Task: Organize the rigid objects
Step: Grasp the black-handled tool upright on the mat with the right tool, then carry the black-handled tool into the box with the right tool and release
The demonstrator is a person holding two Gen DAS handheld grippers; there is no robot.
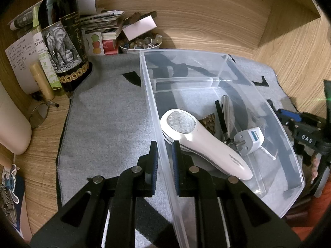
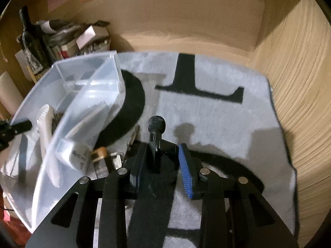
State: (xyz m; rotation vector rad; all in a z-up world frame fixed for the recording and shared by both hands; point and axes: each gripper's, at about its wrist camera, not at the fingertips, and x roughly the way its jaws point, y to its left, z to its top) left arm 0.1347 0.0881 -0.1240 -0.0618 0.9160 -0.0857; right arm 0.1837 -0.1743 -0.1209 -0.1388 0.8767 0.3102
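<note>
Straddling the clear bin's near wall, the left gripper is clamped on it. A small black microphone, lying on the grey mat with head pointing away, is bracketed by the open right gripper; a battery crowds its left.

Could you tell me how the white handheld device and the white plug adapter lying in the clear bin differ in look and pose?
The white handheld device is long and slim, with a round textured face at one end; the plug adapter is short and blocky, with metal pins and a blue label. The device lies along the clear bin beside its near wall; the adapter sits further in, against the device's handle. Both are white and share one compartment.
</note>
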